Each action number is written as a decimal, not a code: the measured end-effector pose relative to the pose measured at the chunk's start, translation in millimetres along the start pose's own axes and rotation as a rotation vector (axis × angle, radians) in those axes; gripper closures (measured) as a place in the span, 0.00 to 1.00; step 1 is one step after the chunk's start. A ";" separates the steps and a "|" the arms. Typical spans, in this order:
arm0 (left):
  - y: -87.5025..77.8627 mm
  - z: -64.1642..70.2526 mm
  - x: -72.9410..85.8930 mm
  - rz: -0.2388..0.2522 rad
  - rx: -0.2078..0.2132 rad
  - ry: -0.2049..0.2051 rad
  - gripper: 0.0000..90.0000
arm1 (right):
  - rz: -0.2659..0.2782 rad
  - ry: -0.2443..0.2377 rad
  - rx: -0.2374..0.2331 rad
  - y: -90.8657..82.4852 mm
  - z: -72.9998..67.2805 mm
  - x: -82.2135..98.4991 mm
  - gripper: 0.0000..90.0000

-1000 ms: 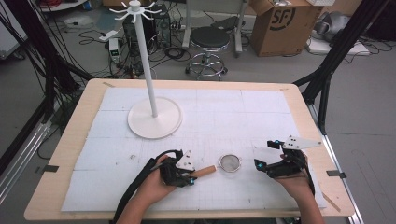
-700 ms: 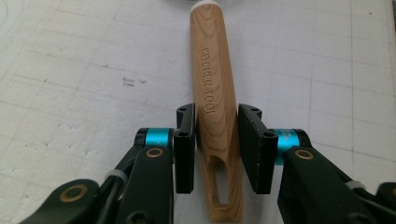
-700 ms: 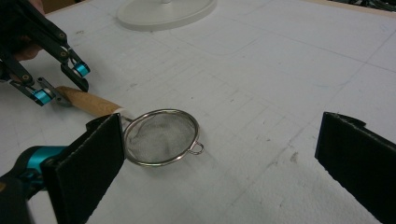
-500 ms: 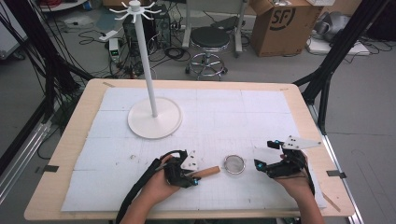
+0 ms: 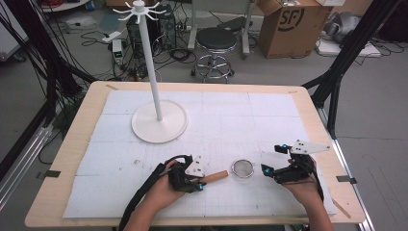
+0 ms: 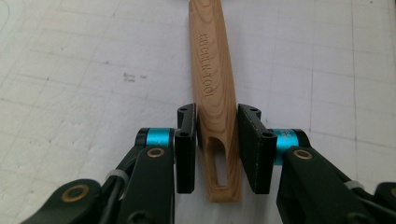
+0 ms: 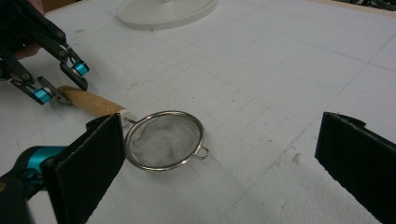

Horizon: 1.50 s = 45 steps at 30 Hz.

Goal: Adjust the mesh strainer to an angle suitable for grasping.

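While the right gripper (image 5: 273, 160) gapes beside the strainer (image 5: 242, 168), left gripper (image 6: 217, 151) fingers pinch its wooden handle (image 6: 210, 84).

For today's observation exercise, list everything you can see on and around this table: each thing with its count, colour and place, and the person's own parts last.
Strainer: one, steel mesh bowl with a light wooden handle, lying flat near the table's front edge.
Hook stand: one, white, round base and tall pole, on the mat's far left part.
Mat: one, white with a faint grid, covering the tabletop.
Table: one, pale wood rim.
Stool: one, black seat, on the floor beyond the table.
Cardboard box: one, brown, on the floor at the far right.
Left gripper: one, black with blue accents, shut on the handle's slotted end.
Right gripper: one, black, jaws open, to the right of the mesh bowl.
Hands: two, at the front edge.
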<state>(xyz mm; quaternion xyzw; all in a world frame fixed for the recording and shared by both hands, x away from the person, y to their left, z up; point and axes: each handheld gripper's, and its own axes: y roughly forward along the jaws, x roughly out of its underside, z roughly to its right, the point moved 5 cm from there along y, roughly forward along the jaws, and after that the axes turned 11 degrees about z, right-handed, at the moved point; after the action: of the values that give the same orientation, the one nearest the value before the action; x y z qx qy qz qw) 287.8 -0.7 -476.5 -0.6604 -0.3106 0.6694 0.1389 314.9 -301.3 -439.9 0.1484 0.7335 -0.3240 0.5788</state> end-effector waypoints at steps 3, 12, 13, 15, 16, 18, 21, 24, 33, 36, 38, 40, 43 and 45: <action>6.1 1.3 -4.7 -0.001 0.006 0.011 0.77 | 0.001 0.000 -0.001 0.1 0.2 -0.1 0.01; 28.0 7.0 -22.1 0.000 0.036 0.040 0.77 | 0.003 0.003 0.000 -1.1 0.2 -0.3 0.01; 30.7 8.1 -24.0 0.002 0.040 0.039 0.77 | 0.003 0.004 -0.001 -1.3 -0.1 -0.3 0.01; 34.1 8.5 -26.3 0.003 0.042 0.046 0.77 | 0.005 0.005 -0.002 -1.9 0.1 -0.4 0.01; 34.9 8.6 -26.4 0.001 0.043 0.040 0.76 | 0.007 0.003 -0.003 -2.2 0.6 -0.5 0.01; 34.3 7.3 -25.5 0.004 0.030 0.032 0.67 | 0.012 0.012 0.000 -3.9 1.4 -0.6 0.01; 30.9 5.4 -23.1 0.001 0.013 0.018 0.61 | 0.012 0.011 0.002 -4.6 1.9 -0.3 0.01; 26.6 2.3 -19.5 0.001 -0.006 0.013 0.58 | 0.012 0.012 0.003 -4.5 1.7 -0.3 0.01; 17.5 -16.9 -9.8 0.008 -0.072 -0.044 0.51 | 0.008 0.004 0.000 -2.2 1.4 -0.1 0.01; 18.2 -21.1 -9.1 0.019 -0.084 -0.065 0.50 | 0.008 0.004 -0.001 -2.2 1.4 -0.1 0.01; 18.9 -24.6 -8.5 0.027 -0.090 -0.078 0.49 | 0.011 0.007 0.000 -2.9 1.7 -0.3 0.01; 19.7 -28.2 -7.6 0.036 -0.090 -0.100 0.49 | 0.011 0.010 -0.002 -3.3 1.6 -0.3 0.01; 20.5 -33.2 -6.4 0.048 -0.098 -0.123 0.47 | 0.009 0.011 -0.002 -3.2 1.6 0.0 0.01; 20.7 -37.8 -5.1 0.054 -0.107 -0.148 0.45 | 0.009 0.010 -0.003 -2.7 1.7 0.3 0.01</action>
<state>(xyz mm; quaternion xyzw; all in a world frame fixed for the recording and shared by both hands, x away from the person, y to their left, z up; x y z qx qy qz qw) 329.5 -10.8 -482.4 -0.6239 -0.3372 0.7023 0.0621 314.5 -304.5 -439.6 0.1525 0.7361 -0.3197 0.5768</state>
